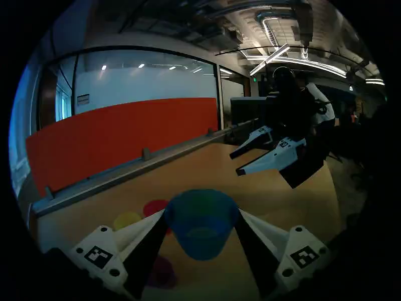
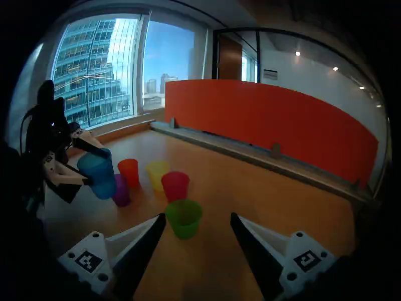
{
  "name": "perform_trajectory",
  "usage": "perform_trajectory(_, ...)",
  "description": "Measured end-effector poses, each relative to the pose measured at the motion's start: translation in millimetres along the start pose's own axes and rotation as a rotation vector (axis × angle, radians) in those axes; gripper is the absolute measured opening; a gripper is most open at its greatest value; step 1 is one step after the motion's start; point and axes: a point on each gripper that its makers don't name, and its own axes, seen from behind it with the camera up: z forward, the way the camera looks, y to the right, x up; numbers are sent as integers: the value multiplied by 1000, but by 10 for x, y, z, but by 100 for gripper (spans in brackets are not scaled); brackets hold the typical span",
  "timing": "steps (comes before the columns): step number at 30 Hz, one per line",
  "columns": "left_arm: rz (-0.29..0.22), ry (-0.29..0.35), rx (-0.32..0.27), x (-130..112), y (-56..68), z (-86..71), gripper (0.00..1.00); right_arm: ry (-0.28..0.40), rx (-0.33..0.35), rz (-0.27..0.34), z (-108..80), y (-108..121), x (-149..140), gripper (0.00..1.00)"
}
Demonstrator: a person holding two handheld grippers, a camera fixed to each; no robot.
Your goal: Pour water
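My left gripper (image 1: 202, 216) is shut on a translucent blue cup (image 1: 202, 238), held upright above the wooden table (image 1: 260, 195). In the right gripper view the same blue cup (image 2: 100, 179) sits in the left gripper (image 2: 98, 166) at the far left, beside a purple cup (image 2: 122, 193). My right gripper (image 2: 198, 226) is open, and a green cup (image 2: 184, 217) stands on the table just ahead of its fingertips, not touched. The left gripper view shows the right gripper (image 1: 235, 164) hovering open over the far side of the table.
Orange (image 2: 129, 171), yellow (image 2: 157, 174) and red (image 2: 175, 185) cups stand in a cluster behind the green one. An orange partition (image 2: 270, 115) with a grey rail runs along the table's far edge. Windows lie at the left. Bare tabletop (image 2: 260, 195) spreads to the right.
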Motion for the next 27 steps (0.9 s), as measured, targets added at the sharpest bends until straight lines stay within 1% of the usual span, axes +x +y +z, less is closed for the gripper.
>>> perform_trajectory(8,-18,62,24,212,-121,-163,87,-13,4,0,149,-13,-92,100)
perform_trajectory(14,-28,84,48,296,-230,-261,87,-23,18,-4,272,-65,-152,100)
perform_trajectory(27,-25,138,109,542,-484,-469,87,-60,53,-22,543,-209,-327,100)
